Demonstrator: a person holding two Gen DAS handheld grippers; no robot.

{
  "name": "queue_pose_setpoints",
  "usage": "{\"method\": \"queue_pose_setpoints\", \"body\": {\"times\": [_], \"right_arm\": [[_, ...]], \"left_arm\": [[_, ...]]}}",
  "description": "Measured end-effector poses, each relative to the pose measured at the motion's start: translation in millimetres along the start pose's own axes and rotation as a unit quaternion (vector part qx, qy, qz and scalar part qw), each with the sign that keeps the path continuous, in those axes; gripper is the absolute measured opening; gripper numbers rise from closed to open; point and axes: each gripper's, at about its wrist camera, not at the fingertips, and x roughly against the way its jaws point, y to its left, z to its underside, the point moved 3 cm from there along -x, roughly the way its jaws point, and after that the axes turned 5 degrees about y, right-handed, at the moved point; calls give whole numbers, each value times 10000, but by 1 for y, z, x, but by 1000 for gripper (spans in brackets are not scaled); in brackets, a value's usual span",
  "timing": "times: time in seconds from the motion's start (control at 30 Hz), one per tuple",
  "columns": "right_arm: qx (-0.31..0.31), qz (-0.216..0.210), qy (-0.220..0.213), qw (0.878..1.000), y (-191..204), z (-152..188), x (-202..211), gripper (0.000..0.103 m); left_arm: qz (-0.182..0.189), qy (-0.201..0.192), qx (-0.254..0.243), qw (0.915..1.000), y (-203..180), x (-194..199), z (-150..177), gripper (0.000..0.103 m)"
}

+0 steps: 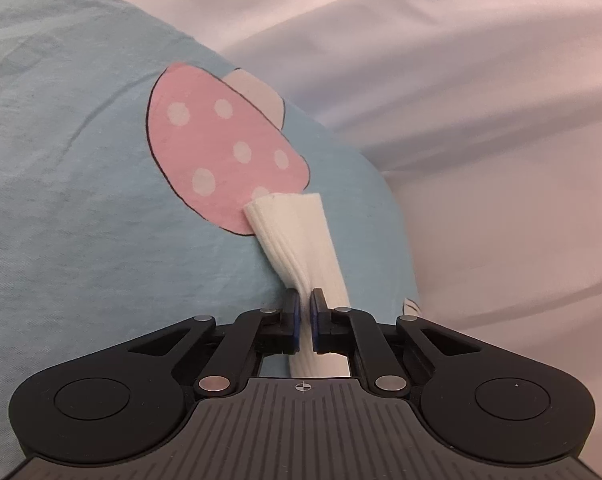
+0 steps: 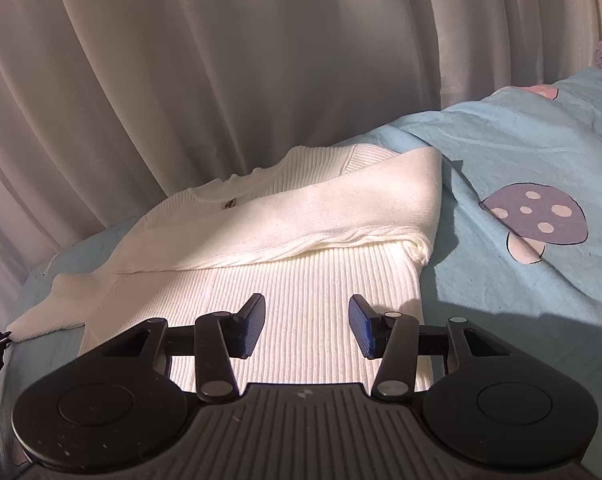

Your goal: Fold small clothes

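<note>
In the left wrist view, one left gripper [image 1: 305,304] is pinching a single white ribbed sleeve [image 1: 291,228], its fingers pressed together on the cloth. The sleeve's long axis is running away from the camera, its cuff lying on the blue sheet [image 1: 73,184] at one pink mushroom print [image 1: 221,144].

In the right wrist view, one right gripper [image 2: 307,320] is hovering low, fingers spread, over one white sweater [image 2: 301,280] lying on the sheet, collar pointing away, one sleeve folded across its body.
</note>
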Motion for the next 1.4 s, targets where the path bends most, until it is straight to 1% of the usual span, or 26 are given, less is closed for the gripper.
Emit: {"method": "queue_pose_setpoints", "body": {"times": [0.1, 0.2, 0.27, 0.33, 0.37, 0.43, 0.47, 0.5, 0.53, 0.57, 0.6, 0.63, 0.67, 0.7, 0.73, 0.8, 0.83, 0.9, 0.93, 1.0, 1.07, 1.17, 1.23, 1.33, 1.37, 1.4], "right_arm": [[-14, -49, -142, 9999, 0, -1, 5, 46], [-47, -84, -341, 9994, 0, -2, 11, 46], [-9, -131, -458, 9989, 1, -2, 14, 46], [66, -128, -606, 9981, 2, -1, 18, 46], [91, -131, -652, 9977, 3, -1, 19, 46], [90, -143, -714, 9973, 2, -2, 22, 46], [81, -181, -730, 9971, 1, -3, 22, 47], [70, -255, -744, 9969, 0, -4, 22, 48], [106, -320, -730, 9968, 0, -4, 21, 51], [165, -355, -702, 9968, 0, -5, 21, 55], [247, -362, -671, 9968, 3, -6, 19, 56], [282, -360, -641, 9969, 4, -6, 17, 56], [284, -398, -573, 9972, 4, -7, 14, 56], [248, -496, -455, 9974, 5, -9, 8, 56], [196, -568, -367, 9975, 6, -11, 3, 55], [50, -781, -150, 9968, 11, -17, -15, 53], [12, -918, -73, 9958, 16, -21, -23, 51], [-24, -1157, 54, 9933, 27, -32, -40, 43], [-39, -1278, 106, 9917, 34, -39, -50, 42], [-156, -1419, 201, 9895, 42, -50, -67, 36], [-368, -1514, 440, 9868, 48, -60, -89, 36], [-669, -1644, 940, 9796, 50, -65, -118, 35], [-740, -1689, 1151, 9761, 53, -62, -131, 32], [-673, -1762, 1143, 9754, 62, -59, -138, 22], [-625, -1783, 1163, 9751, 66, -58, -142, 14], [-578, -1838, 1217, 9737, 70, -57, -145, 8]], "left_arm": [[179, -106, -442, 9988, -18, 13, 10, 6], [676, 7, -970, 9930, -52, 31, 35, 6], [1150, 168, -1342, 9841, -82, 47, 67, 6], [1610, 496, -1770, 9697, -114, 62, 108, 6], [1828, 684, -2053, 9590, -130, 69, 134, 6], [2229, 1184, -2692, 9294, -158, 86, 199, 6], [2310, 1390, -2910, 9180, -164, 91, 225, 7], [2377, 1684, -3228, 9005, -169, 95, 258, 11], [2362, 1990, -3586, 8809, -170, 97, 290, 23], [2290, 2283, -3973, 8588, -166, 98, 321, 29], [2163, 2419, -4177, 8487, -160, 98, 340, 41], [1967, 2503, -4315, 8441, -151, 98, 355, 46], [1752, 2526, -4371, 8452, -140, 99, 364, 48], [1589, 2502, -4332, 8512, -132, 100, 365, 51], [1334, 2419, -4256, 8617, -120, 100, 358, 58], [940, 2208, -4188, 8758, -107, 99, 343, 62], [772, 2084, -4186, 8806, -102, 99, 334, 63], [451, 1807, -4187, 8888, -95, 98, 314, 64], [330, 1693, -4198, 8911, -94, 98, 306, 64], [122, 1496, -4202, 8949, -92, 85, 285, 65], [87, 1394, -4205, 8965, -91, 81, 275, 66], [-21, 1386, -4130, 9001, -86, 76, 270, 67], [-62, 1447, -4050, 9028, -79, 77, 265, 67], [-56, 1466, -4040, 9029, -77, 77, 264, 67], [-51, 1474, -4041, 9027, -78, 76, 265, 67], [-49, 1483, -4047, 9023, -78, 75, 265, 67]]}}
